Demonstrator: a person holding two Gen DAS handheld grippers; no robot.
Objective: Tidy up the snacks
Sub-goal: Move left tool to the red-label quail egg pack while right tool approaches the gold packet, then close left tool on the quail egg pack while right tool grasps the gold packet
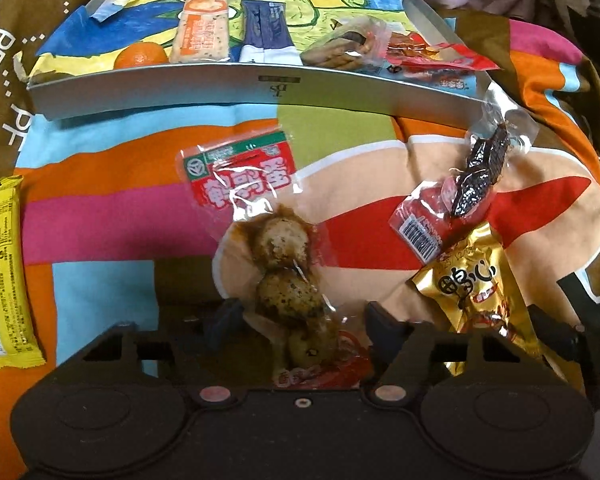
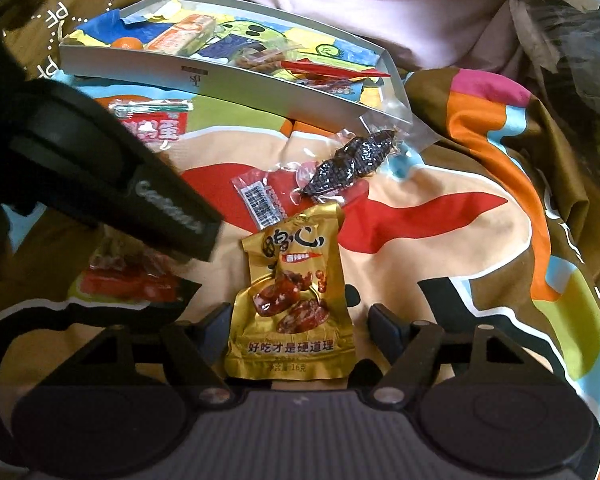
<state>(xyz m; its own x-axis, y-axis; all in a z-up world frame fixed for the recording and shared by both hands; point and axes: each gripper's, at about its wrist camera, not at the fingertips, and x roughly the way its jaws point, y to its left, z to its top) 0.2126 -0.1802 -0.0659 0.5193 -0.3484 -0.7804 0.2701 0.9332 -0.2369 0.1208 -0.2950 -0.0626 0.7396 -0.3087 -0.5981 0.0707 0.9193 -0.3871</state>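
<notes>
The left gripper (image 1: 297, 316) stands wide open, and the egg packet (image 1: 275, 264) lies between its two fingers without being pinched; the packet runs from 6 o'clock up toward 11 o'clock, its red label end farthest from the gripper. The right gripper (image 2: 300, 326) is also wide open and grips nothing; the gold packet (image 2: 289, 300) lies flat between its fingers, lower edge near the gripper body. At 12 o'clock from the gold packet, touching its top, lies a clear packet with a dark snack (image 2: 340, 168). Farther out, at 11 o'clock, stands the gray tray (image 2: 235, 96), with an orange (image 1: 139, 56) and several wrapped snacks inside. A yellow packet (image 1: 3, 272) lies at 9 o'clock from the left gripper, on the colourful blanket (image 2: 480, 208).
</notes>
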